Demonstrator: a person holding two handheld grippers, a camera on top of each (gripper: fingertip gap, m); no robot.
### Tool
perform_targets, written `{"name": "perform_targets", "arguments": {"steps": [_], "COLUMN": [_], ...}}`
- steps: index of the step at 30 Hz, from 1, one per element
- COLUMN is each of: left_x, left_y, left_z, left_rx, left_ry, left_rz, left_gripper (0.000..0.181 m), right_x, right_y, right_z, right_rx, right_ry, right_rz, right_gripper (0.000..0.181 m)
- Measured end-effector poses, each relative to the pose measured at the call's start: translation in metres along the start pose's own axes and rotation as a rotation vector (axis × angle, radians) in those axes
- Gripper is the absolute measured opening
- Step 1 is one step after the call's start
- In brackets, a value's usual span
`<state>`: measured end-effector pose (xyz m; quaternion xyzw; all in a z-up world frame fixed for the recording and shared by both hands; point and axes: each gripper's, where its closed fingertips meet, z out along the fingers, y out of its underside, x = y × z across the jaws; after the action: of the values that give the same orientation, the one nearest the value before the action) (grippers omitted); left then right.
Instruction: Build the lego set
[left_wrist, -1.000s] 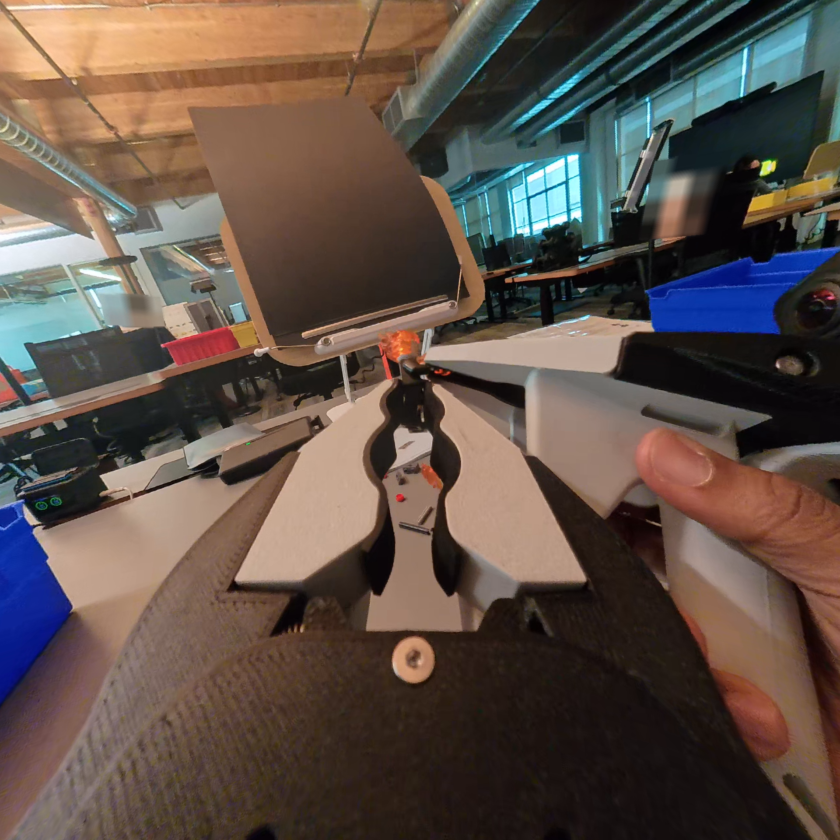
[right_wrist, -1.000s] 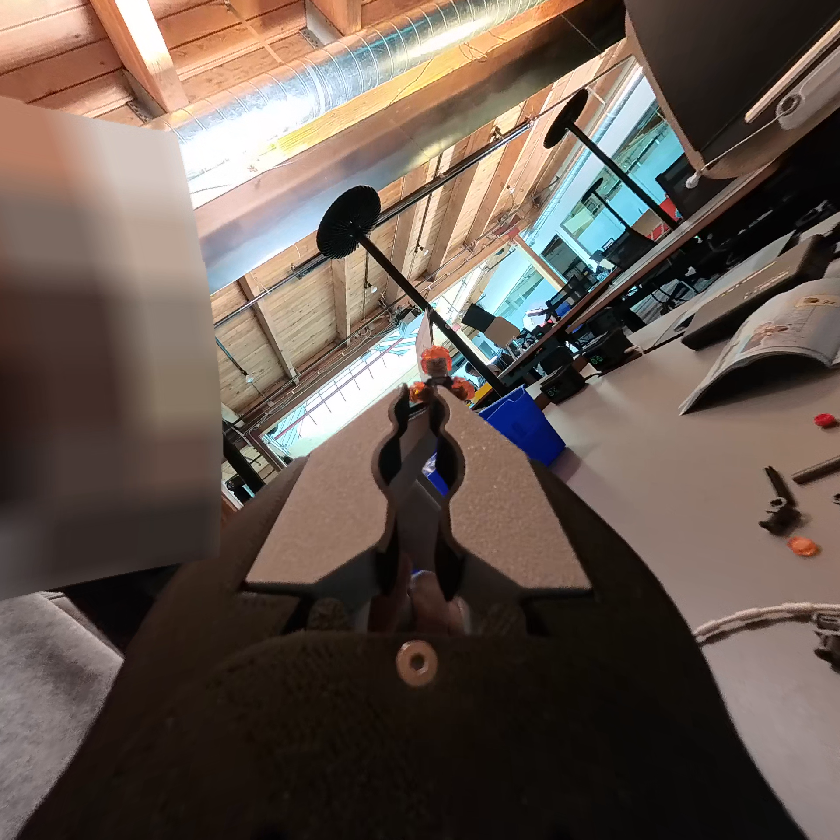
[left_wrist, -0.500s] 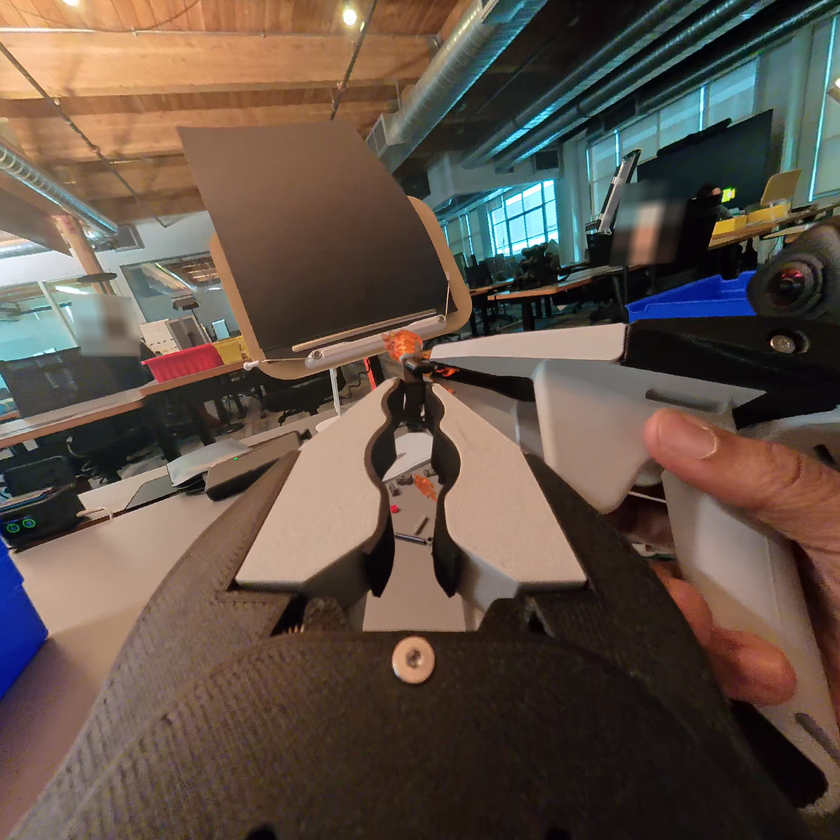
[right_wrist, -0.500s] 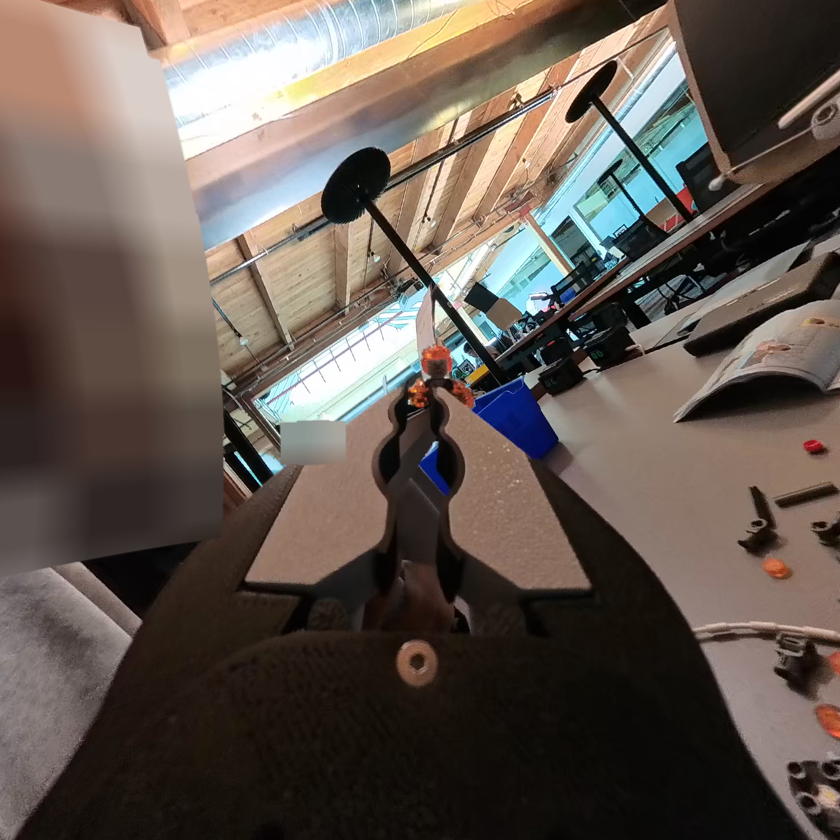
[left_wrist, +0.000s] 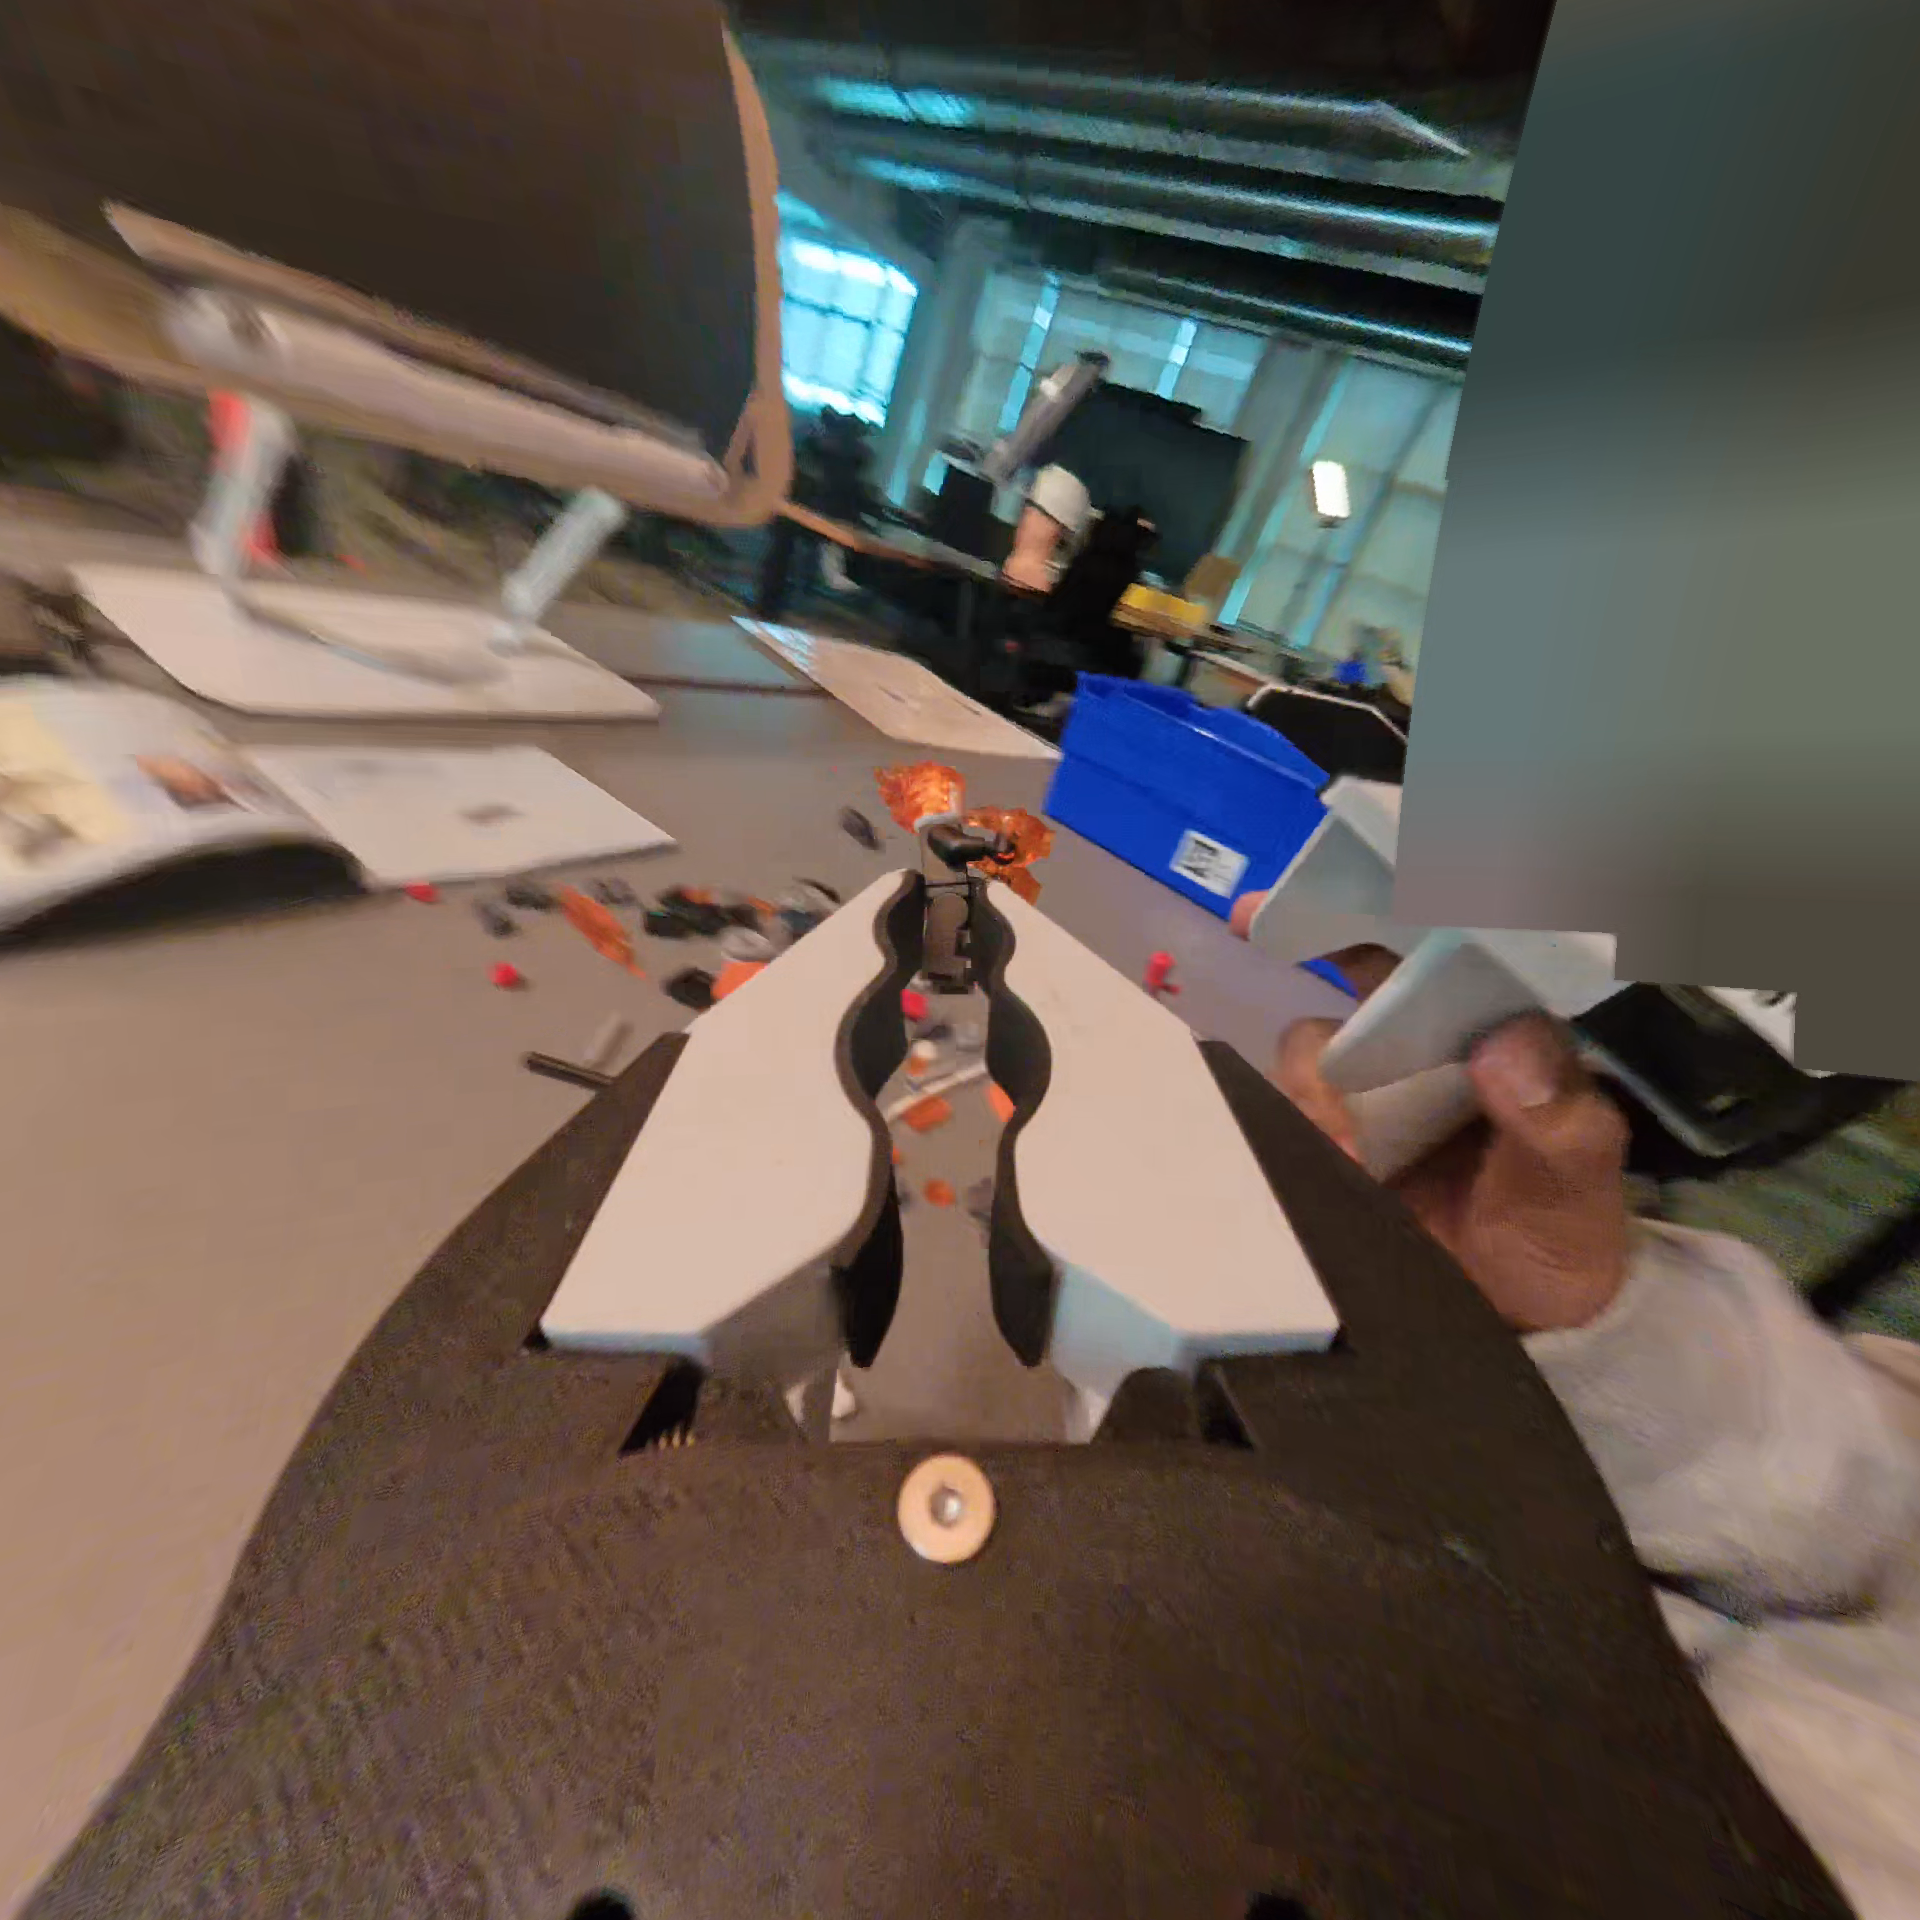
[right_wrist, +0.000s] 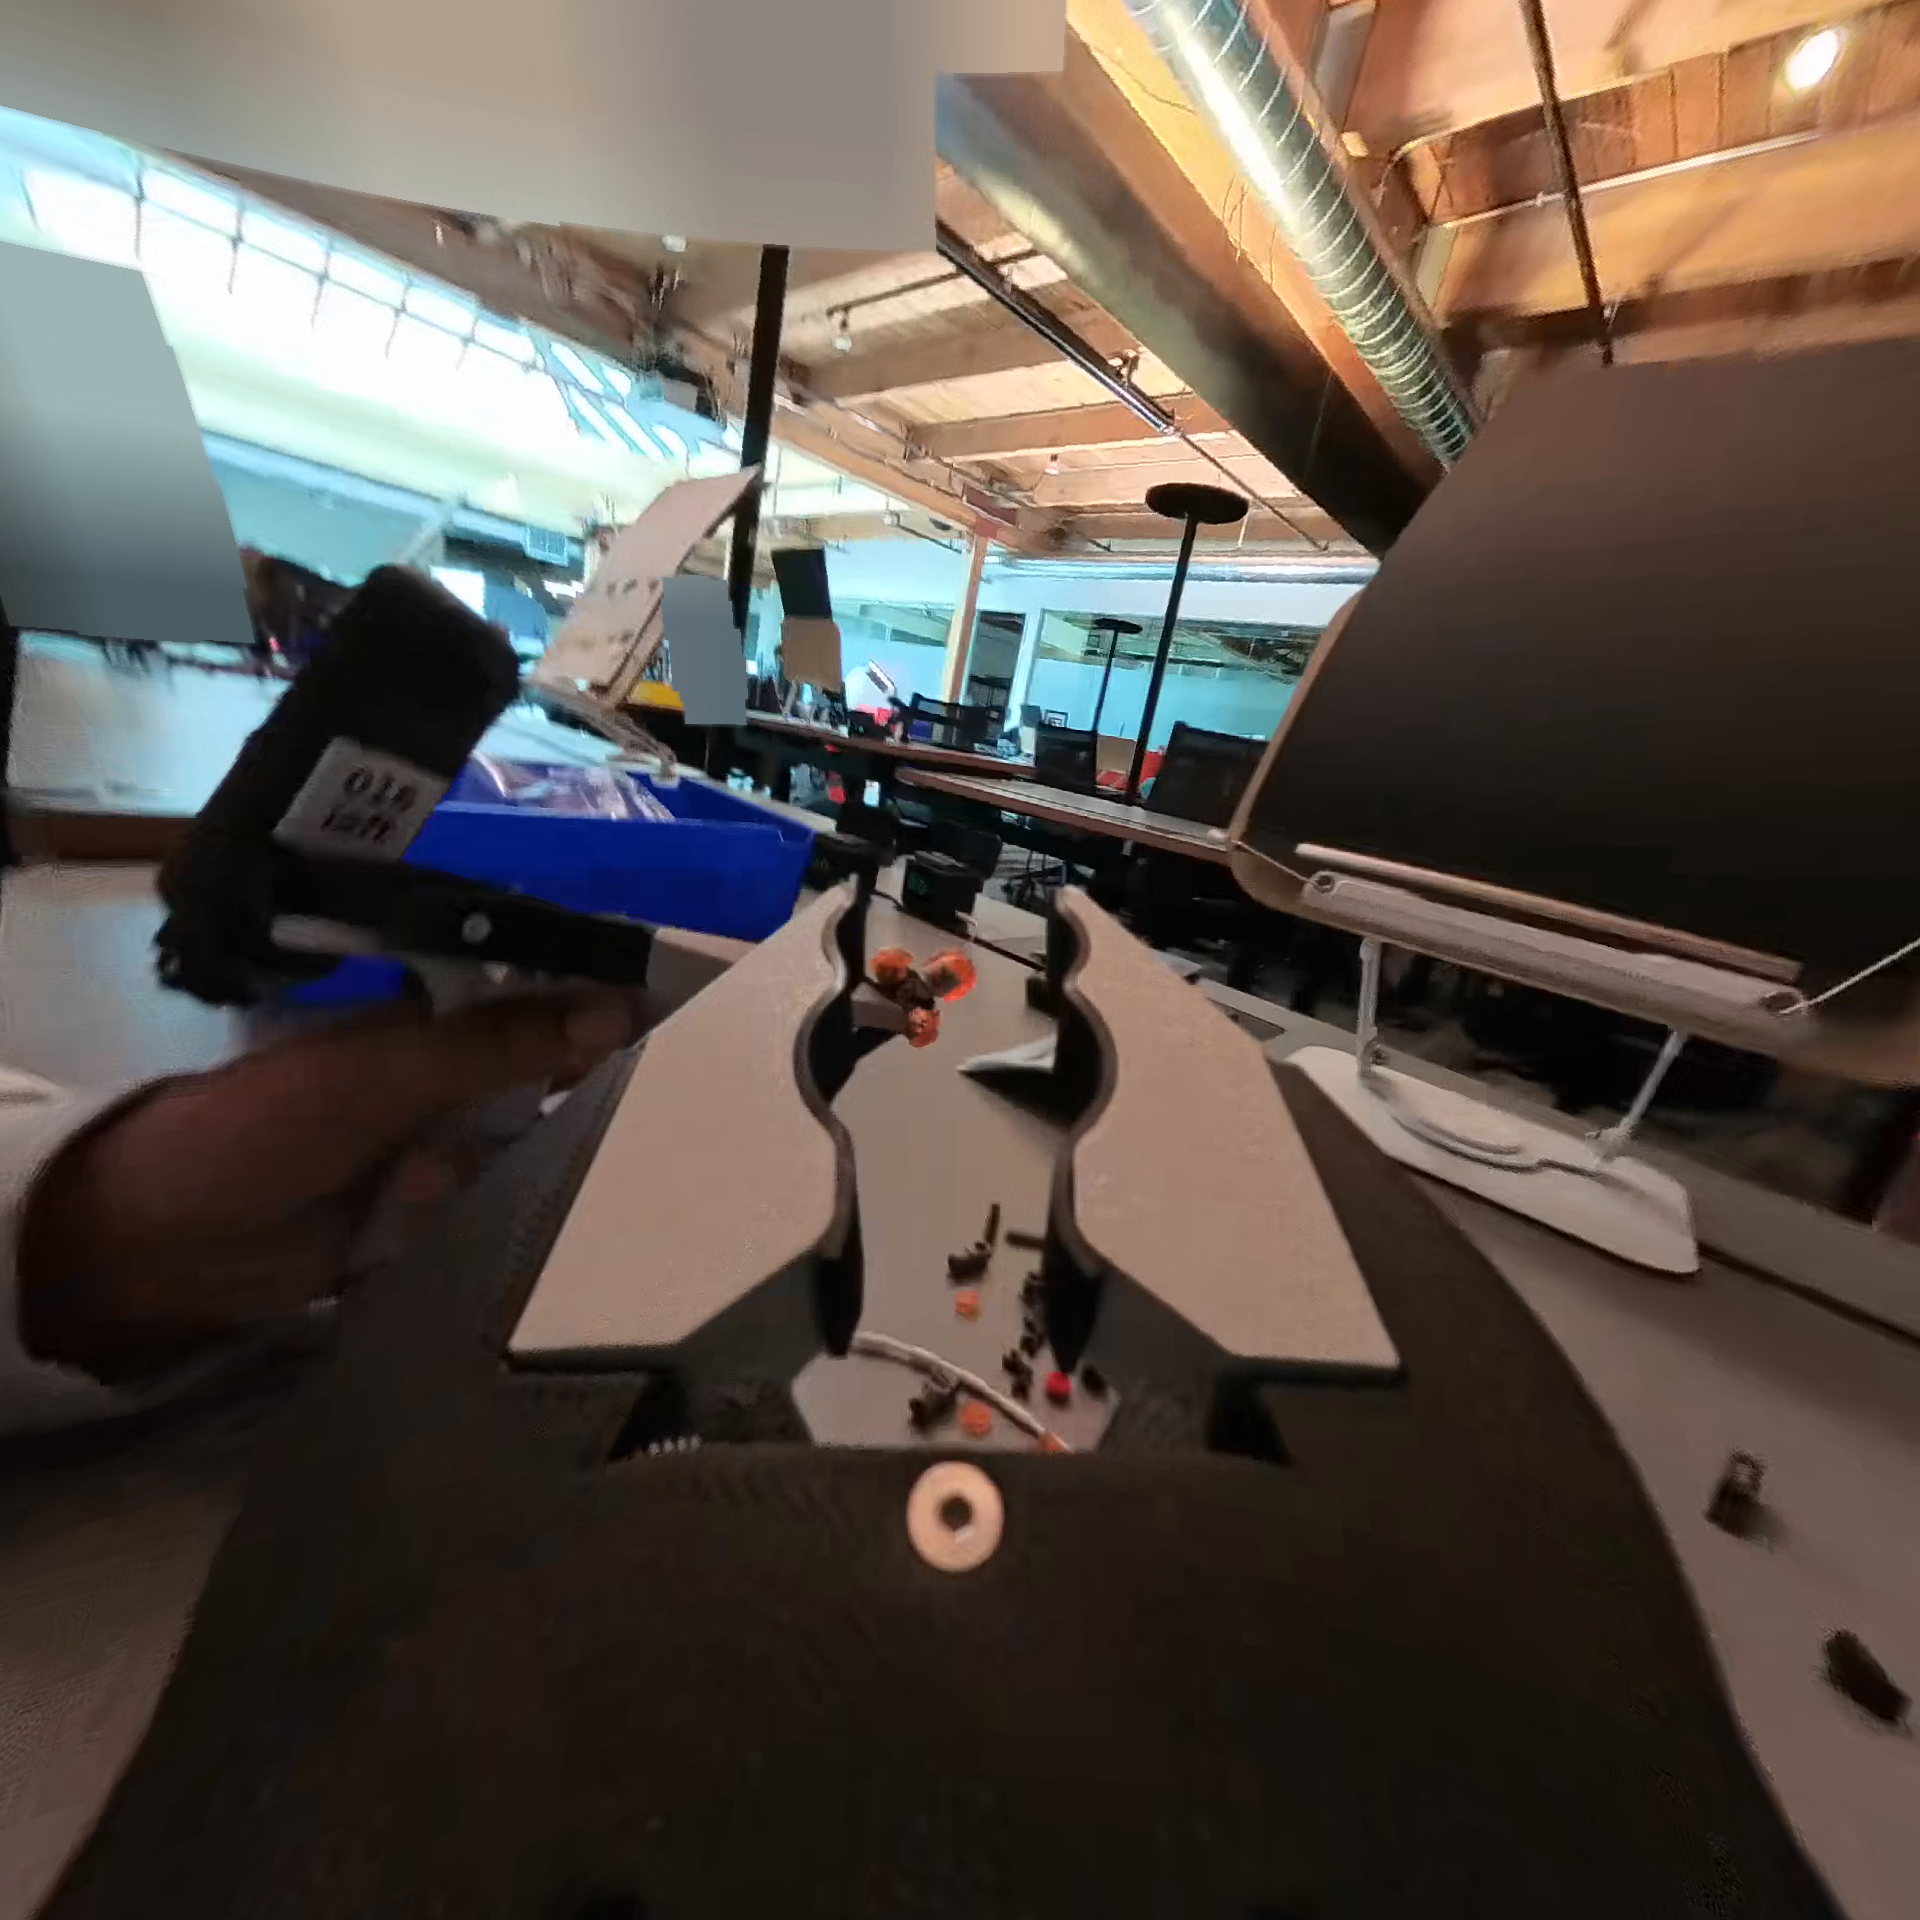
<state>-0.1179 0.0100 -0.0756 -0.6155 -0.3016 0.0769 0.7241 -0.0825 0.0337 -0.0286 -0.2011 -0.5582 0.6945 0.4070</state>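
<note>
My left gripper is shut on the black legs of a small minifigure with clear orange flame pieces at its top, held above the table. My right gripper is open. In the right wrist view the minifigure shows between and beyond its spread fingers, at the tip of the left gripper, which reaches in from the left; the right pads do not press on it. In the left wrist view the right gripper's grey fingers stand apart at the right, in a person's hand.
Loose black, red and orange pieces lie on the grey table. An open instruction booklet lies at the left, a dark tablet on a white stand behind it, and a blue bin at the right.
My right gripper opened, let go of the minifigure and drew back from it. My left gripper kept hold of it. Both views swung down toward the table.
</note>
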Motion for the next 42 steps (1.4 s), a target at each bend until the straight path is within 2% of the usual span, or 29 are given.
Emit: {"name": "perform_targets", "arguments": {"steps": [3,7,12,16,35,42], "left_x": [0.007,0.024,0.034,0.038,0.054,0.054], "left_y": [0.009,0.017,0.022,0.025,0.029,0.03], "left_z": [0.005,0.008,0.008,0.008,0.006,0.006], "left_rx": [-0.048,-0.094,-0.117,-0.131,-0.157,-0.157], "left_ry": [0.097,0.184,0.214,0.232,0.32,0.323], "left_rz": [-0.105,-0.087,-0.04,-0.03,-0.034,-0.032], "left_gripper": [0.006,0.006,0.005,0.005,0.005,0.005], "right_x": [-0.012,-0.013,-0.001,-0.005,-0.01,-0.012], "right_y": [0.016,0.043,0.038,0.031,0.03,0.032], "right_z": [-0.001,-0.001,-0.011,-0.017,-0.017,-0.016], "right_rx": [-0.08,-0.211,-0.183,-0.139,-0.123,-0.132], "right_ry": [-0.042,-0.067,-0.065,-0.122,-0.168,-0.178], "right_rz": [-0.094,-0.157,-0.172,-0.134,-0.033,-0.013], "right_gripper": [0.036,0.042,0.032,0.027,0.008,0.009]}}
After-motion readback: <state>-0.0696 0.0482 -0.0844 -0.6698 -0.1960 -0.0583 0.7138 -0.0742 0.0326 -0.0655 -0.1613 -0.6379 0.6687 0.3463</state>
